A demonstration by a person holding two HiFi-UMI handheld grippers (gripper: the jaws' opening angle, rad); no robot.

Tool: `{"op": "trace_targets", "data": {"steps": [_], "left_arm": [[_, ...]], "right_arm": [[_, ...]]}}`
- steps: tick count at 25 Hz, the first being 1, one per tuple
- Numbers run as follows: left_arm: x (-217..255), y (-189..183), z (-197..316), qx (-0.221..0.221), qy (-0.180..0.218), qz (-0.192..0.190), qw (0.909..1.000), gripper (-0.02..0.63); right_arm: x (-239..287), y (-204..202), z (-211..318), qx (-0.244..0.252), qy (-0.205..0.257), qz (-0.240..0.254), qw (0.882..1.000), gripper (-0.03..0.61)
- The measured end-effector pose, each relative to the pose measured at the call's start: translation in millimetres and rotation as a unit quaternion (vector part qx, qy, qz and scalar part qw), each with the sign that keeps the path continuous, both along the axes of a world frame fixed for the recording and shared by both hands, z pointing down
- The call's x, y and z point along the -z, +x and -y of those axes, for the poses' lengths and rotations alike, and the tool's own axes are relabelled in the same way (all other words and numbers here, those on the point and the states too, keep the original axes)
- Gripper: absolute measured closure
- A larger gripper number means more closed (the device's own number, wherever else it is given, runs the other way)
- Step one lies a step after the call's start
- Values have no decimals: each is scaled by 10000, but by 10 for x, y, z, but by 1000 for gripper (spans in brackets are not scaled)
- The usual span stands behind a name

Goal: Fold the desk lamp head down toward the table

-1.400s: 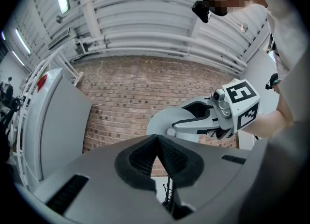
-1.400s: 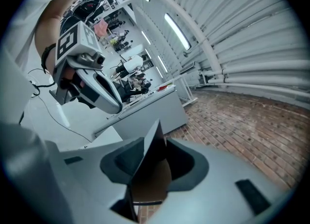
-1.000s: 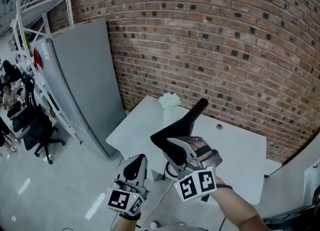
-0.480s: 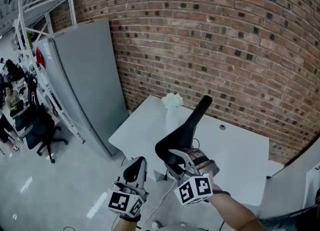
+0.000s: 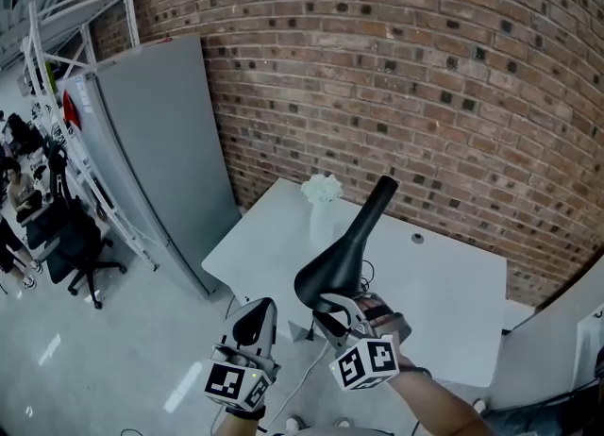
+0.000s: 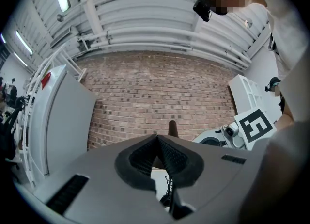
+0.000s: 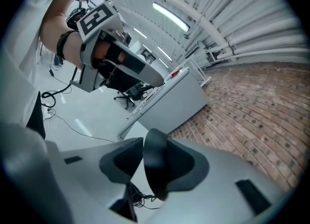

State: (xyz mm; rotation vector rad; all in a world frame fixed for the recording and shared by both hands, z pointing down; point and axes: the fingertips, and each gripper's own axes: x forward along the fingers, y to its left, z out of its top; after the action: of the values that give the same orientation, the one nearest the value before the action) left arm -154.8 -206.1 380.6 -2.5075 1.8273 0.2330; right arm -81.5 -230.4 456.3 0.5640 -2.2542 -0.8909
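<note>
Gripping the lamp head [image 5: 351,245] by its wide near end in the right tool [image 5: 338,314], with the jaws just closed tighter on it. Slants above the bench [image 5: 453,302], rising long from this tool up and away toward the wall. Probably needs pressing down from here. With the left tool [image 5: 253,323] shut and empty, farther off.

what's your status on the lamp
Left gripper shut, empty. Right gripper jaws just closed further on lamp head. Head tilted, not yet down at table. Nothing seen blocking.
</note>
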Motion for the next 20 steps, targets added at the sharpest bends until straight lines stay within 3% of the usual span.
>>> {"op": "trace_targets", "data": {"steps": [8,20], "left_arm": [[-71,86,30,-101,-86,-24,9999,606],[-161,111,61,-162,-192,-14,9997,606]], "right_arm": [[-218,45,94,-170,-371,-11,9992,422],[-460,112,231,-342,-541,-118,9979,420]]}}
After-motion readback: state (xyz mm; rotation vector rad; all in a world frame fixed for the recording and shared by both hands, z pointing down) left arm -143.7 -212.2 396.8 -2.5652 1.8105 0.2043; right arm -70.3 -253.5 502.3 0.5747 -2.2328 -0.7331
